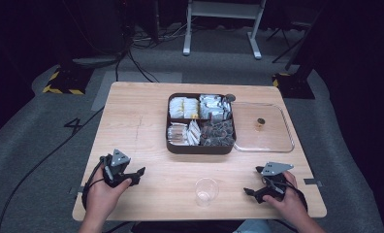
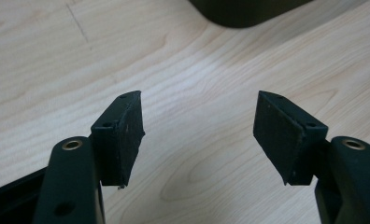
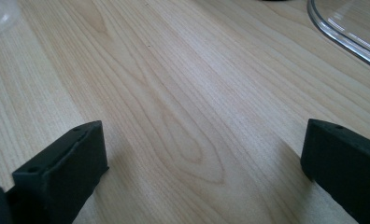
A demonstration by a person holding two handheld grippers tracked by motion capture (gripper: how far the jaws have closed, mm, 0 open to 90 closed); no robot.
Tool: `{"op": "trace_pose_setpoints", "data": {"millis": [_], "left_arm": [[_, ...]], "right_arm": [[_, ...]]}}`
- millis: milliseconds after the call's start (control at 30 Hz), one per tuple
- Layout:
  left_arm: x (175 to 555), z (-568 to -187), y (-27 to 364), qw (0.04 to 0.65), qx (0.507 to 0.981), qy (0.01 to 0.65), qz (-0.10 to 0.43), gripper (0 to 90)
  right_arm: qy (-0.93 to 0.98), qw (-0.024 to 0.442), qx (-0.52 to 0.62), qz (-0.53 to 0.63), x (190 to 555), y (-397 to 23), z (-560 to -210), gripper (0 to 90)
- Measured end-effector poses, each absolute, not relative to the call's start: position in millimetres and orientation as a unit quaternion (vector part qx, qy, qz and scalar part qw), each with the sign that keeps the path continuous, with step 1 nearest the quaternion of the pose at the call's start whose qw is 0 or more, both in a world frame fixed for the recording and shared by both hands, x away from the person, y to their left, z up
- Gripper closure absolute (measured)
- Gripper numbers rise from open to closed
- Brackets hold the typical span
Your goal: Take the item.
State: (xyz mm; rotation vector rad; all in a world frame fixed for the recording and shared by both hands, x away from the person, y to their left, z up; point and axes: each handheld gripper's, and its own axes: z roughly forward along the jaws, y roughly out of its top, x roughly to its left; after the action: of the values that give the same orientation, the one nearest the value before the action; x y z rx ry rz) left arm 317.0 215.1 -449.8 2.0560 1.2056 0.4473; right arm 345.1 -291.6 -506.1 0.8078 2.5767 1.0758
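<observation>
We find the clear cup [image 1: 206,191] upright near the table's [image 1: 132,126] front edge, between both grippers. Left gripper [image 2: 199,135] and right gripper [image 3: 202,172] stand apart, empty. We judge it light, thin, crushable; grip gently at mid-wall.

Cup [image 1: 206,191] at table's [image 1: 136,121] near edge, compartment tray [image 1: 200,146] behind it — lid [image 1: 265,141] touching tray's right.

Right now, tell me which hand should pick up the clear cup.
Either could; I'd lean right. The clear cup stands between both, slightly nearer the right tongs, which point at it, open and empty. The left tongs are also empty.
</observation>
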Motion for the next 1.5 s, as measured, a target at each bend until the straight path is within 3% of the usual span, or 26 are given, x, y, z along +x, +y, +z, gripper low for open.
{"op": "trace_pose_setpoints", "data": {"millis": [567, 800, 1100, 1500], "left_arm": [[348, -398, 173, 0.381, 0.777, 0.466, 0.186, 32.1], [373, -377, 153, 0.376, 0.786, 0.448, 0.202, 31.0], [418, -361, 138, 0.423, 0.757, 0.464, 0.181, 31.4], [478, -370, 126, 0.407, 0.737, 0.479, 0.247, 33.4]], "right_arm": [[0.881, 0.117, 0.275, 0.367, 348, -292, -506, 0.5], [0.879, 0.118, 0.279, 0.367, 349, -291, -506, 0.5], [0.879, 0.119, 0.281, 0.366, 349, -291, -506, 0.5], [0.879, 0.119, 0.28, 0.367, 350, -291, -506, 0.5]]}}
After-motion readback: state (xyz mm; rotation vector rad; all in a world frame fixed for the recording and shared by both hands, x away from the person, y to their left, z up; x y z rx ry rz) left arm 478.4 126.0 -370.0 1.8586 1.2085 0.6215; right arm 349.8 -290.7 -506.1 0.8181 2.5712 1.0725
